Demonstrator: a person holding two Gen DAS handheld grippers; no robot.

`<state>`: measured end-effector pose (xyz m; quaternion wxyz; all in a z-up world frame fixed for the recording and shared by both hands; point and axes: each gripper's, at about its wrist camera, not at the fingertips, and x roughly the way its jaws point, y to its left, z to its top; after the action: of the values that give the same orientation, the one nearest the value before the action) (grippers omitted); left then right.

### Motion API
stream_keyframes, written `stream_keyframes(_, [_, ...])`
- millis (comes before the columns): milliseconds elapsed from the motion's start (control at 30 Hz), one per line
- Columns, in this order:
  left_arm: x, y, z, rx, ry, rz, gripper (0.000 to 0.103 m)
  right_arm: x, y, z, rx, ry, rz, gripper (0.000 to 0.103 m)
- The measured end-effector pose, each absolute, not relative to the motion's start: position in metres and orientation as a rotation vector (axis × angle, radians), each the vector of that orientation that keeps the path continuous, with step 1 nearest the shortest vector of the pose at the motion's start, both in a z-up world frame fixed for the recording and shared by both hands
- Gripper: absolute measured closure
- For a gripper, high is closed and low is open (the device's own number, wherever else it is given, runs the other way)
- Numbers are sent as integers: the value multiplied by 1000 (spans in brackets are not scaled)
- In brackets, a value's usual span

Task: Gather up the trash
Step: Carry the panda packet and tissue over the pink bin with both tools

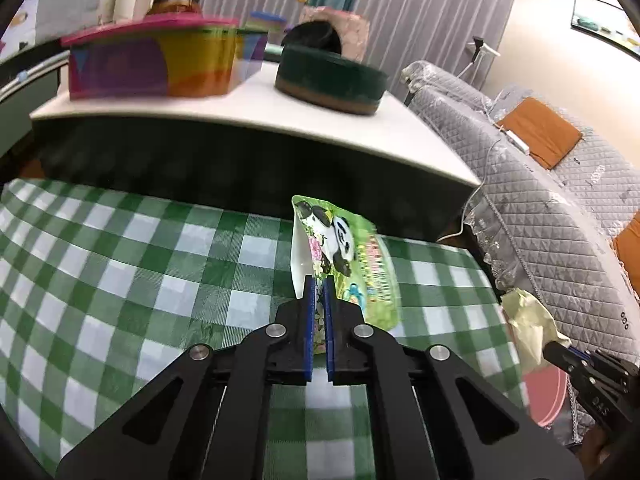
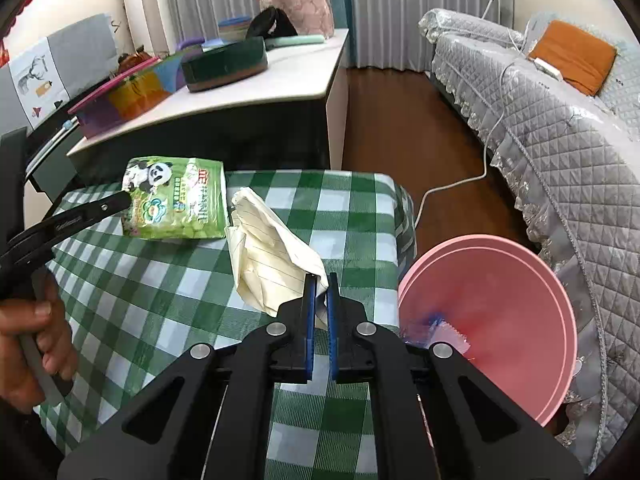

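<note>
With the left gripper (image 1: 319, 280) clamped on the packet (image 1: 352, 256) and the right gripper (image 2: 321, 280) on the paper (image 2: 268, 252), both pieces look lifted, next needing carrying to the bin (image 2: 500, 320) right of the jaws.

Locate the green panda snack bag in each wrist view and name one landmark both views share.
Left wrist view: the panda snack bag sits centre frame, standing up from the left hand-held gripper, which pinches its lower edge.
Right wrist view: the bag is upper left, over the table, gripped at its left edge.
Shared landmark: the green checked tablecloth.
</note>
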<state>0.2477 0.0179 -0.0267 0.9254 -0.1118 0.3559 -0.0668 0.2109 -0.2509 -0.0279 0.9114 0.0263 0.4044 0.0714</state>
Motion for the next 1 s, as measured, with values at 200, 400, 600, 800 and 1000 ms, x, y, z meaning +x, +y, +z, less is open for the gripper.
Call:
stream_keyframes(200, [209,7,-5,-172,689,-146,102,195,-260,-12,83,803,134,98])
stream_keyframes(400, [171,-4,14,-114,650,-149,103,179,-272,5,104,769,105,98])
stream_keyframes(600, [145,-15,29,-81,621,-163,103,163,-289,16,123,746,74,98])
stream_keyframes(800, [132,-26,39,-67,607,-177,103,154,-312,23,153,724,22,98])
stream_keyframes(1000, [128,-51,45,-65,607,-224,103,149,-343,23,177,713,-54,98])
